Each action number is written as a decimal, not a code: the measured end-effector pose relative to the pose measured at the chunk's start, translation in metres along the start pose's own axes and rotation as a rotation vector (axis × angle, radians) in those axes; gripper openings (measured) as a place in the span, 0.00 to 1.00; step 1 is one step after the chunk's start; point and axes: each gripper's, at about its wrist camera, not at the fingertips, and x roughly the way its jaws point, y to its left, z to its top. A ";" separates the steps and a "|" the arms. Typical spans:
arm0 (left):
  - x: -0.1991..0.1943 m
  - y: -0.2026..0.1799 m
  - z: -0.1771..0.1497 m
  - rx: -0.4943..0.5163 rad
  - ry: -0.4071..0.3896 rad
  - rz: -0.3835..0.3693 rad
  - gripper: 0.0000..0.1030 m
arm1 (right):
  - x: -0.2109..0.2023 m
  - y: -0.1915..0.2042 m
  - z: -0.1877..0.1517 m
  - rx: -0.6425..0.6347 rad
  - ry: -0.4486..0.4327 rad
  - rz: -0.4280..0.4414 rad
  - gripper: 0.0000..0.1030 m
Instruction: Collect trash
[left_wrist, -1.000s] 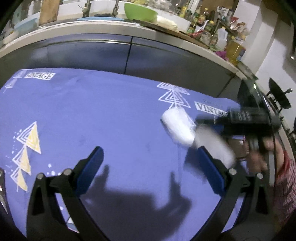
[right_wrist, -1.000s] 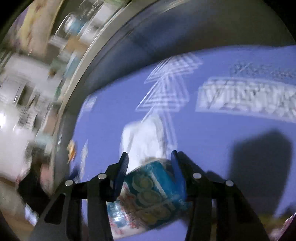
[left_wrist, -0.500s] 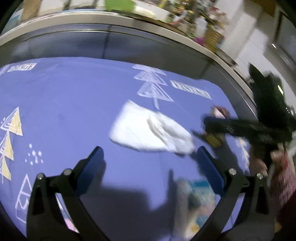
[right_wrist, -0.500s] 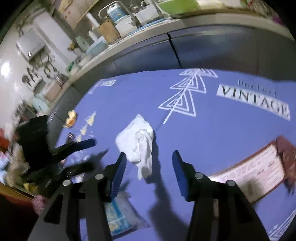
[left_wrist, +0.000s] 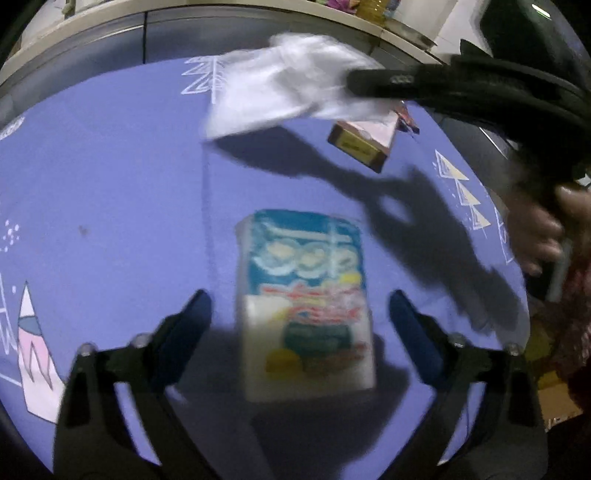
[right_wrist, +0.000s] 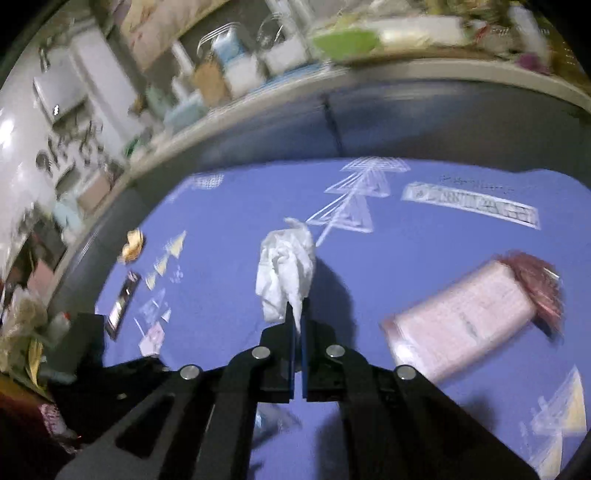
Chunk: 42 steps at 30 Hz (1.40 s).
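- right gripper (right_wrist: 297, 325) clenched on the white tissue (right_wrist: 286, 271), which hangs above the blue cloth (right_wrist: 229, 229)
- left gripper (left_wrist: 301, 319) (jaws just closing) spread around, not touching, the blue packet (left_wrist: 306, 302); pink box (left_wrist: 364, 142) beyond

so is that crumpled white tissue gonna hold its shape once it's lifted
Probably not. The crumpled white tissue hangs in soft folds from the shut right claw, so it looks floppy. It seems very light, and may swing or flutter. Pinched by one corner, it might tear if tugged.
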 end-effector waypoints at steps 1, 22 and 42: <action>0.000 -0.005 -0.001 0.014 -0.005 0.029 0.71 | -0.012 -0.002 -0.005 0.014 -0.020 -0.004 0.00; 0.048 -0.285 0.085 0.435 -0.029 -0.320 0.59 | -0.299 -0.170 -0.229 0.680 -0.602 -0.533 0.00; 0.158 -0.392 0.114 0.464 0.156 -0.394 0.87 | -0.246 -0.266 -0.274 0.995 -0.559 -0.262 0.33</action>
